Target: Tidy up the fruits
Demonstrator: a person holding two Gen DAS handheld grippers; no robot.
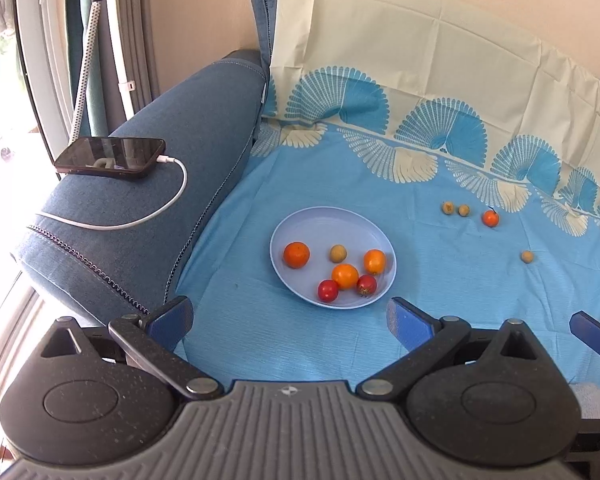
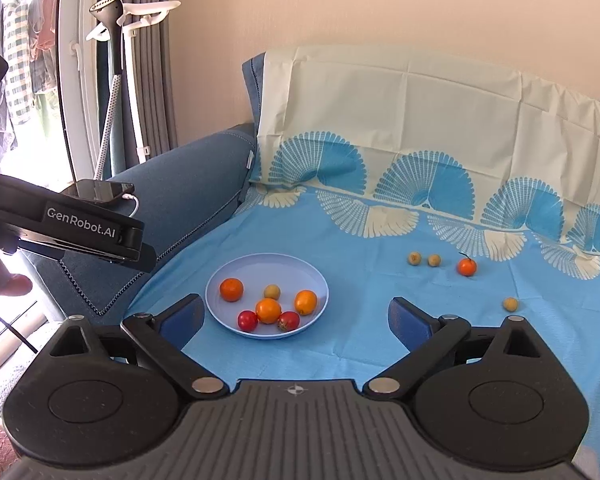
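Both tools hang spread and empty over the sheet-covered sofa seat: the left tool (image 1: 290, 322) and the right tool (image 2: 296, 322) sit just short of the near rim of the pale blue plate (image 2: 236, 276), touching nothing. On the plate lie six fruits: three orange ones, two red tomatoes and one small yellow-green fruit. Four more wait on the blue sheet (image 2: 340, 344), all to the right of the plate: a pair of small yellow-green fruits (image 2: 414, 258) side by side, a stemmed orange fruit (image 2: 467, 266) just beyond them, and a lone yellow-green fruit (image 2: 510, 303) nearer the camera. Gathering looks partly done. The next move likely calls for the right tool to reach right of the plate, straddle one loose fruit and close gently, since round fruit may roll on soft fabric.
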